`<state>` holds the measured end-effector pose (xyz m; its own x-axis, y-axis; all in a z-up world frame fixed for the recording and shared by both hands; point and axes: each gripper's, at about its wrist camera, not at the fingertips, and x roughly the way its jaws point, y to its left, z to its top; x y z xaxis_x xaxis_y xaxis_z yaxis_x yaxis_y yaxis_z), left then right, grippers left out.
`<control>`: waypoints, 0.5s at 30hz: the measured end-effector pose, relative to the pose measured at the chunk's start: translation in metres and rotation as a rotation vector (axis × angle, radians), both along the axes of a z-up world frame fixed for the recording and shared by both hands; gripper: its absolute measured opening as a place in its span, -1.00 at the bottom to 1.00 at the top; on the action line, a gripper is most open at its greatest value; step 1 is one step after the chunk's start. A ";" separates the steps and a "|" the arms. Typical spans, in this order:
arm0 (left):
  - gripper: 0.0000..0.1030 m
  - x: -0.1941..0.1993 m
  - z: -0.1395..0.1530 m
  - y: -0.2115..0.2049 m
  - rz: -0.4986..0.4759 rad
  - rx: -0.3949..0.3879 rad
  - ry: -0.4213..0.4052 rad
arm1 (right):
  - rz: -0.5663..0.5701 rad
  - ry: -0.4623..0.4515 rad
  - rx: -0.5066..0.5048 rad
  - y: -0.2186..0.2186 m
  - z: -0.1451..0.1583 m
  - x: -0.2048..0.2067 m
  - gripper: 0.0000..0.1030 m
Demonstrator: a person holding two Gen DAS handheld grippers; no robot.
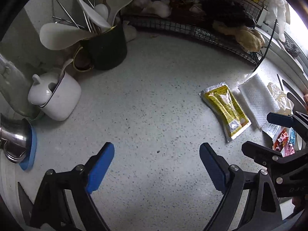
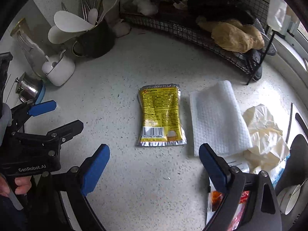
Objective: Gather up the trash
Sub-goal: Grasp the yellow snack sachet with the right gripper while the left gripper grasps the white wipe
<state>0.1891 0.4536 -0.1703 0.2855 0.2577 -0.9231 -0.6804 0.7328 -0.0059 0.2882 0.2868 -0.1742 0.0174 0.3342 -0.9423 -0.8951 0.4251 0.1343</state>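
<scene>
A yellow foil sachet (image 2: 161, 115) lies flat on the speckled counter, just ahead of my open, empty right gripper (image 2: 154, 161). A folded white paper towel (image 2: 217, 119) lies to its right, with a crumpled cream wrapper (image 2: 263, 132) beyond and a red-and-white packet (image 2: 217, 198) under my right finger. In the left wrist view the sachet (image 1: 225, 109) and towel (image 1: 258, 102) lie to the right of my open, empty left gripper (image 1: 156, 159), which hovers over bare counter. The right gripper (image 1: 269, 134) shows at that view's right edge.
A dark utensil cup (image 1: 107, 48) with white spoons, a white jar (image 1: 57, 96), a glass bottle and a steel cup (image 1: 13, 136) on a blue coaster stand at back left. A black wire rack (image 2: 221, 34) holding rags runs along the back right. A dark bin edge (image 2: 296, 154) is at right.
</scene>
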 end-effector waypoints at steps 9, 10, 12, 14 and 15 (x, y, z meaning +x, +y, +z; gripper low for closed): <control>0.73 0.003 -0.019 0.027 0.046 -0.006 -0.004 | 0.026 0.045 -0.069 0.043 -0.035 0.007 0.72; 0.73 0.004 -0.021 0.029 0.046 -0.004 0.001 | 0.028 0.036 -0.076 0.047 -0.038 0.008 0.60; 0.73 0.005 -0.024 0.032 0.048 -0.010 0.005 | 0.038 0.017 -0.083 0.055 -0.039 0.010 0.57; 0.73 0.004 -0.025 0.035 0.054 -0.021 0.002 | 0.051 0.014 -0.086 0.062 -0.038 0.012 0.56; 0.73 0.004 -0.026 0.037 0.057 -0.026 0.003 | 0.058 0.005 -0.089 0.066 -0.038 0.012 0.56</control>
